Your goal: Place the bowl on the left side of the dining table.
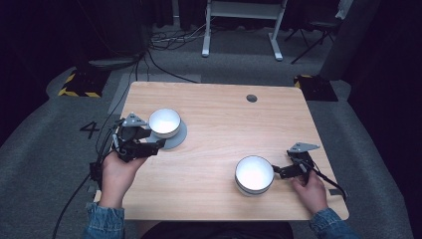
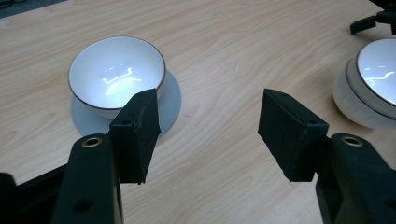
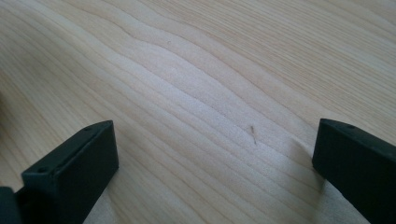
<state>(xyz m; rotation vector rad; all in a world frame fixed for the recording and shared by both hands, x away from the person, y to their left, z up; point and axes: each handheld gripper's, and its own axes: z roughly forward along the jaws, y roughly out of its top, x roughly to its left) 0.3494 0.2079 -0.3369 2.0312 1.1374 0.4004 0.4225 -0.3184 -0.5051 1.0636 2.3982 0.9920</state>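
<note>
Nearest the high camera, two denim-cuffed forearms come up over the near edge of the pale wooden table (image 1: 214, 119), each hand holding a black two-jaw gripper. On the person's left, the left gripper (image 1: 158, 143) lies low beside the grey round saucer (image 1: 177, 138) that carries a white glazed bowl with a thin dark rim (image 1: 164, 122); its jaws are released, nothing between them, and from its own view the left pad (image 2: 136, 135) overlaps the saucer's near edge (image 2: 172, 100) while the bowl (image 2: 116, 73) sits just beyond, untouched, as far as I can tell. Bare woodgrain fills the gap between the two pads.

Across the table, well apart, a second white bowl with a grey outer band (image 1: 254, 175) stands near the front edge. Just beside it on its right, the right gripper (image 1: 276, 171) points toward its wall; its jaws are spread wide with only smooth, wavy-grained tabletop between them (image 3: 215, 140), and I cannot tell whether a tip touches the bowl.

Between the two bowls the table centre is open, flat and matte. A small dark round hole (image 1: 252, 98) sits near the far edge. Beyond the edges lies grey carpet (image 1: 45, 129), with cables trailing off the left side
</note>
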